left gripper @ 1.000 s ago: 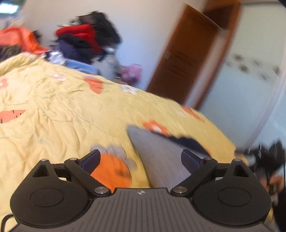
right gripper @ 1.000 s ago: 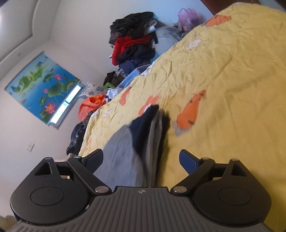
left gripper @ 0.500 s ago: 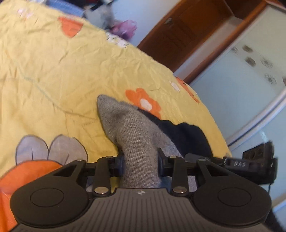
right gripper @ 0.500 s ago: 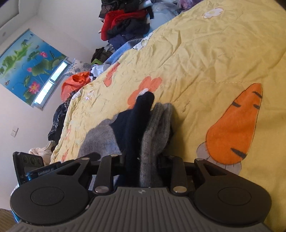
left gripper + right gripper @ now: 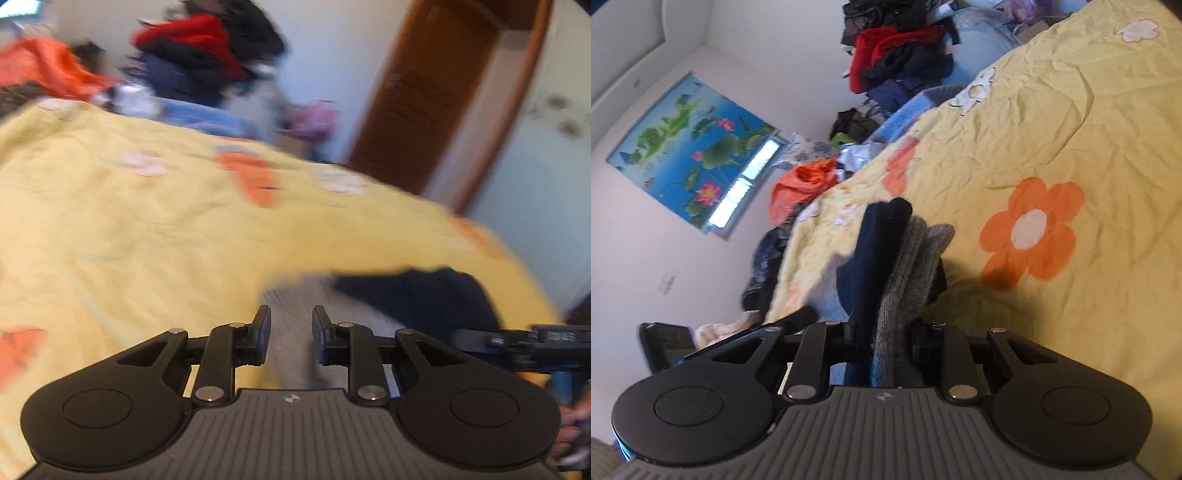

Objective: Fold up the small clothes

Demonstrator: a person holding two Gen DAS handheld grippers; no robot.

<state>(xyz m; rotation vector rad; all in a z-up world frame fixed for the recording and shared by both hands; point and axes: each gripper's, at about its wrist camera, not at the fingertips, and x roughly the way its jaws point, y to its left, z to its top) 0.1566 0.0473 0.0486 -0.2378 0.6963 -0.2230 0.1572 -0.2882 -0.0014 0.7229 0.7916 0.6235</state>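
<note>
A small grey knit garment (image 5: 295,317) with a dark navy part (image 5: 417,295) hangs between my two grippers above the yellow bedspread (image 5: 147,240). My left gripper (image 5: 290,325) is shut on its grey end; the view is blurred. My right gripper (image 5: 886,332) is shut on the other end, where the navy layer (image 5: 875,243) and the grey layer (image 5: 916,258) stand bunched together. The right gripper also shows at the right edge of the left wrist view (image 5: 524,343).
The bedspread (image 5: 1071,129) has orange flower and carrot prints. A heap of red, dark and blue clothes (image 5: 199,62) lies at the far side of the bed (image 5: 901,59). A brown door (image 5: 424,92) stands at the back right.
Both grippers went from open to shut on the garment and have lifted it. The left view has tilted up toward the room and blurred.
</note>
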